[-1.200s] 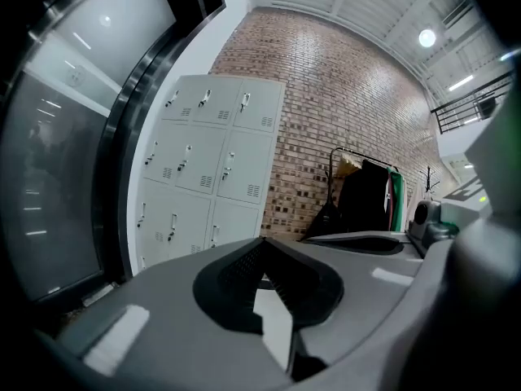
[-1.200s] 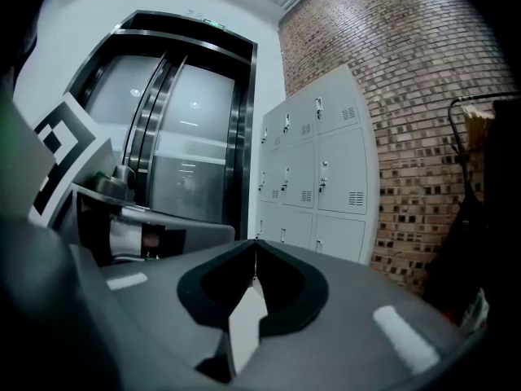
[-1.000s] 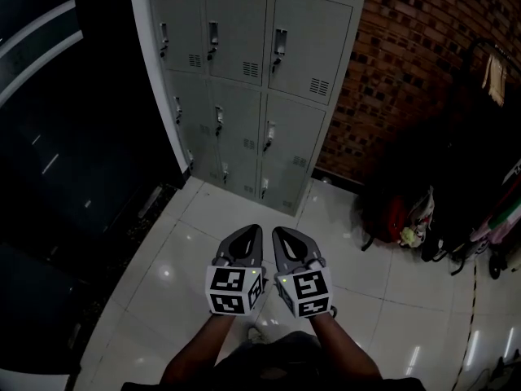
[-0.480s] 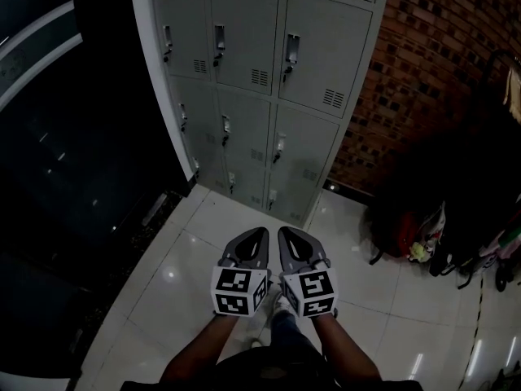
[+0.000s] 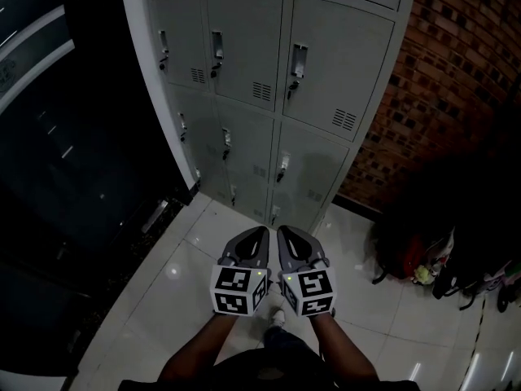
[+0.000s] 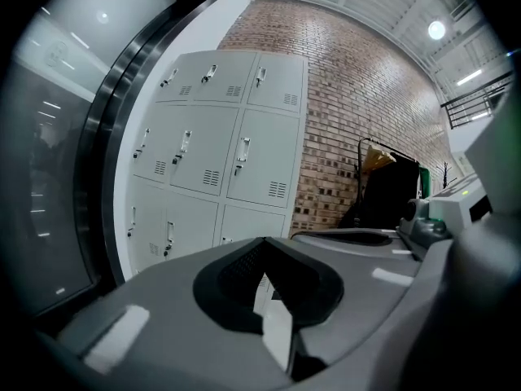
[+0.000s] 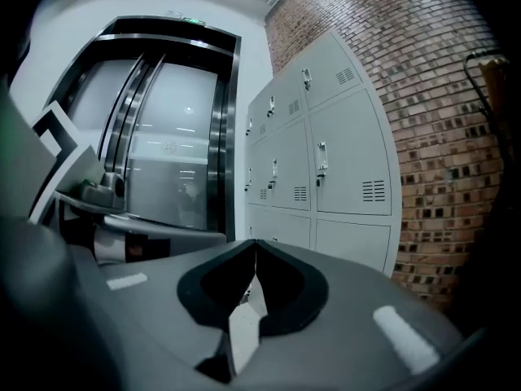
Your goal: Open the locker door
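Observation:
A grey bank of lockers (image 5: 269,80) stands ahead, three columns wide, every door shut, each with a small handle (image 5: 296,63) and a vent. The same lockers (image 6: 220,149) fill the left gripper view, and the lockers (image 7: 321,169) show at the right of the right gripper view. Both grippers are held side by side low in the head view, well short of the lockers. My left gripper (image 5: 259,231) is shut and empty. My right gripper (image 5: 282,230) is shut too, with nothing between its tips.
A dark glass door (image 5: 57,137) stands left of the lockers. A brick wall (image 5: 456,80) runs to their right, with bags (image 5: 423,259) heaped on the floor below it. The white tiled floor (image 5: 163,283) is glossy. The person's shoe (image 5: 277,314) shows below the grippers.
The view has closed in on the lockers, which look larger and nearer. Both grippers stay shut and side by side.

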`<state>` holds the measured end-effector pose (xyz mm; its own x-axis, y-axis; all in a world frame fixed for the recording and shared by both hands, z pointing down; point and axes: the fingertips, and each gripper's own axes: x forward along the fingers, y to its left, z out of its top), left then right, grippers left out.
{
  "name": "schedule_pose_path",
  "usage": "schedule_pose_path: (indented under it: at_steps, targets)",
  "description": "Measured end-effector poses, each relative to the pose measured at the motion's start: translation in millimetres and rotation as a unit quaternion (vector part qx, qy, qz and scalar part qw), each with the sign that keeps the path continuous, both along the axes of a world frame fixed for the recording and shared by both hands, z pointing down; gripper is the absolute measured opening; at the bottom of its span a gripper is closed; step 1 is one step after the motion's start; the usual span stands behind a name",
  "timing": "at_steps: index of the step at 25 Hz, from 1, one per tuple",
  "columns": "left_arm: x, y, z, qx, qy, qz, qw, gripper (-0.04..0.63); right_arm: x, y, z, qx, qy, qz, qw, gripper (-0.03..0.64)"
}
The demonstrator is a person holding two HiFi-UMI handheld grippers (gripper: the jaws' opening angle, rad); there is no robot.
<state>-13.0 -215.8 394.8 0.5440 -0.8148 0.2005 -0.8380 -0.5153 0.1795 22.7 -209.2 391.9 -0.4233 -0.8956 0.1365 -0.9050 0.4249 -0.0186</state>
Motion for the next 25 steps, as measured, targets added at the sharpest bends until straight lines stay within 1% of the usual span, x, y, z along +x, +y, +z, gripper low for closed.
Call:
schedule_pose_path:
  at_steps: [4, 8, 16, 21, 23, 25]
  targets:
    - [9.2, -31.3, 3.7, -0.004, -0.006, -0.011, 0.9999, 0.005, 6.7, -31.0, 3.2, -0.003, -0.007, -0.012, 1.000, 0.003]
    - [25.3, -59.3, 4.0, -0.004, -0.014, -0.013, 0.9998, 0.005, 20.4, -57.0, 1.9, -0.002, -0.016, -0.021, 1.000, 0.005]
    - [49.2, -103.4, 2.9, 0.004, -0.008, -0.025, 0.9997, 0.005, 41.3, -98.9, 9.8, -0.001, -0.029, -0.035, 0.999, 0.012]
    - [49.9, -130.8, 6.8, 0.014, -0.003, -0.030, 0.9995, 0.005, 37.4, -125.5, 22.4, 0.001, -0.027, -0.047, 0.999, 0.026]
    - [47.1, -143.5, 9.2, 0.018, 0.000, -0.034, 0.9993, 0.005, 36.6, -138.1, 29.4, -0.002, -0.026, -0.050, 0.998, 0.049]
    - [43.2, -156.5, 15.5, 0.018, 0.002, -0.037, 0.9992, 0.005, 35.5, -150.8, 37.3, -0.002, -0.024, -0.049, 0.998, 0.054]
